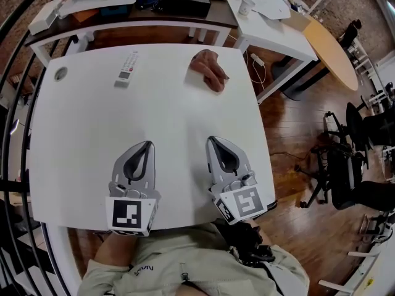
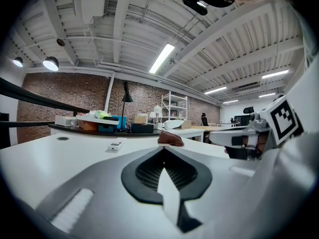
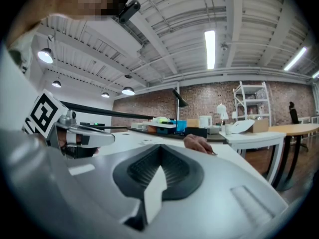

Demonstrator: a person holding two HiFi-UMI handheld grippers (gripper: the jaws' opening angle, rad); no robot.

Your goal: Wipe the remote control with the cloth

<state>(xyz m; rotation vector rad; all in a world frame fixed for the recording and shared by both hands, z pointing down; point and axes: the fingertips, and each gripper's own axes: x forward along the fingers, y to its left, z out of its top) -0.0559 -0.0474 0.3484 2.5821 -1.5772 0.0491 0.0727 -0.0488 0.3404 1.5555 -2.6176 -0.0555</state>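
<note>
2 grippers lie side by side on the near part of a white worktop [image 1: 80,165], both pointing level toward its far edge. The left gripper [image 1: 148,144] has its fingers [image 2: 149,171] pressed together with nothing between them, and its own view shows the tips meeting in 1 closed seam. The right gripper [image 1: 211,139] is the same: its fingers [image 3: 144,169] are closed on nothing. The 2 tools are near each other but do not touch.

The remote control [image 1: 128,68] is white and lies flat on the far left part of the worktop, its long side running toward the far edge, well apart from both grippers. The cloth [image 1: 208,69] sits at the far right part, close to the far edge. It is a brownish bunched lump, and it is probably crumpled rather than folded, though the view is too coarse to be sure. Remote control and cloth are well apart. From the left gripper view, the remote control [image 2: 115,145] shows left of the cloth [image 2: 170,139].

1 round grommet [image 1: 60,73] sits in the far left corner. Beyond the worktop stands a dark desk [image 1: 123,18] loaded with clutter, and a white side table [image 1: 271,23] stands to its right.
</note>
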